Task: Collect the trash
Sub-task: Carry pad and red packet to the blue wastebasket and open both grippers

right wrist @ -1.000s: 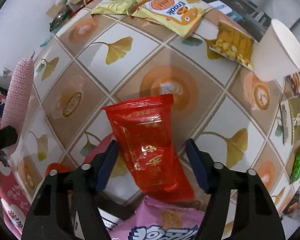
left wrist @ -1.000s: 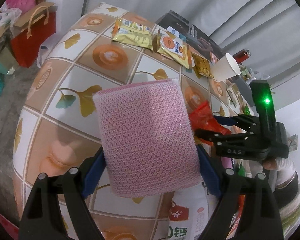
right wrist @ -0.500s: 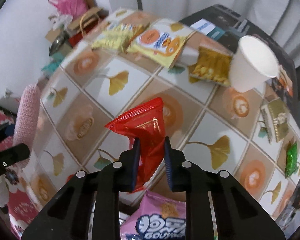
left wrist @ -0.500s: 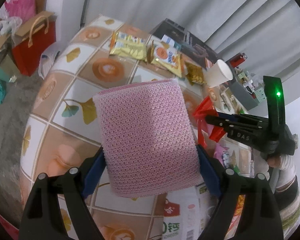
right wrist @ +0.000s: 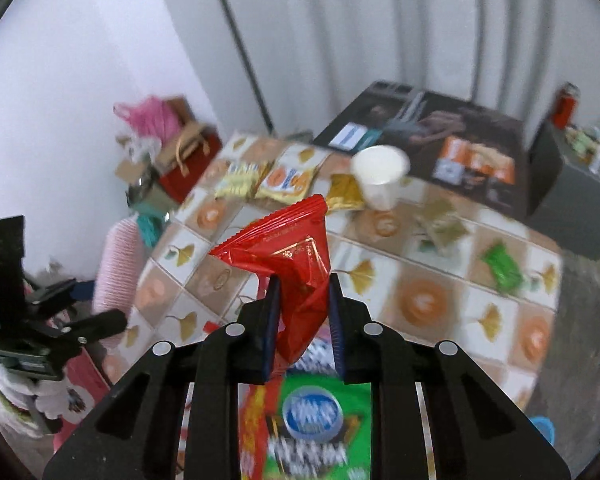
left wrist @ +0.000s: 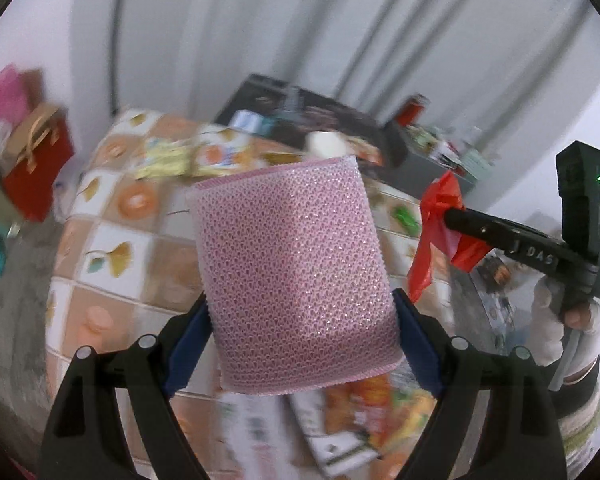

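Had left gripper (left wrist: 300, 320) spread wide, clamping pink sponge (left wrist: 292, 264); right gripper (right wrist: 302, 308) pinched crumpled red wrapper (right wrist: 296, 264) above table (right wrist: 420, 300).

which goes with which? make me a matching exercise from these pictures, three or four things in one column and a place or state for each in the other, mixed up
Things:
1. pink sponge
2. red wrapper
3. paper cup
4. green packet

Places or states:
A. upright on the table by yellow snack bags
B. pinched crumpled in the right gripper
C. lying flat on the table, alone
D. held across the wide left gripper

Pairs: 1-D, 2-B, 3-A, 4-C
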Demonstrator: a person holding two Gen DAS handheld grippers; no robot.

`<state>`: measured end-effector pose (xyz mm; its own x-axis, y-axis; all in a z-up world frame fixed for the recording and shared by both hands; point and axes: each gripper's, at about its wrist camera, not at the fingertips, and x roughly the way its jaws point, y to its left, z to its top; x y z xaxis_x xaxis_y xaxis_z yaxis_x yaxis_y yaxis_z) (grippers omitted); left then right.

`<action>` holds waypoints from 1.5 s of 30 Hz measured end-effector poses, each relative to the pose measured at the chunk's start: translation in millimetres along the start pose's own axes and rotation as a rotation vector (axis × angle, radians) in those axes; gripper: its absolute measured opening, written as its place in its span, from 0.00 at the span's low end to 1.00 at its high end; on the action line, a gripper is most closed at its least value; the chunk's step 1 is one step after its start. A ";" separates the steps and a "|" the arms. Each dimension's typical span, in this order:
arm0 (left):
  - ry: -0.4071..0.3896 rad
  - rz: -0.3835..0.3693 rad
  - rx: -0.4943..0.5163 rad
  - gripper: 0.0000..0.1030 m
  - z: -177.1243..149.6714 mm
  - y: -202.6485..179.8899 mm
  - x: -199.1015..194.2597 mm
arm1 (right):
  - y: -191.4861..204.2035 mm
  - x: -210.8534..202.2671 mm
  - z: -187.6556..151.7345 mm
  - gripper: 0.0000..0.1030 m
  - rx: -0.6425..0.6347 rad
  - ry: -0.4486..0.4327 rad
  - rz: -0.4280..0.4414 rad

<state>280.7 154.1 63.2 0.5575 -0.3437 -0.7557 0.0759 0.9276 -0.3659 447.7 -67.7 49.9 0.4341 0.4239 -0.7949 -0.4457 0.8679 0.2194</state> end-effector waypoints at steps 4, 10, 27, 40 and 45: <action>0.022 -0.054 0.119 0.81 -14.3 -74.0 0.6 | -46.4 -69.8 -43.1 0.20 0.085 -0.078 -0.039; 0.132 -0.167 0.299 0.81 -49.3 -198.7 34.2 | -130.7 -145.6 -138.0 0.20 0.270 -0.130 -0.125; 0.562 -0.251 0.625 0.81 -202.7 -477.1 258.3 | -377.9 -117.4 -398.2 0.21 0.959 -0.046 -0.162; 0.641 -0.196 0.546 0.88 -236.1 -512.7 439.3 | -487.3 1.2 -498.8 0.52 1.345 -0.091 -0.035; 0.649 -0.202 0.492 0.88 -239.8 -510.3 459.1 | -492.3 30.4 -519.7 0.59 1.414 -0.081 -0.007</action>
<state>299.8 -512.2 -227.3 -0.0805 -0.3865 -0.9188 0.5594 0.7454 -0.3626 273.5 -616.7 -376.2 0.4976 0.3902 -0.7747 0.6836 0.3733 0.6272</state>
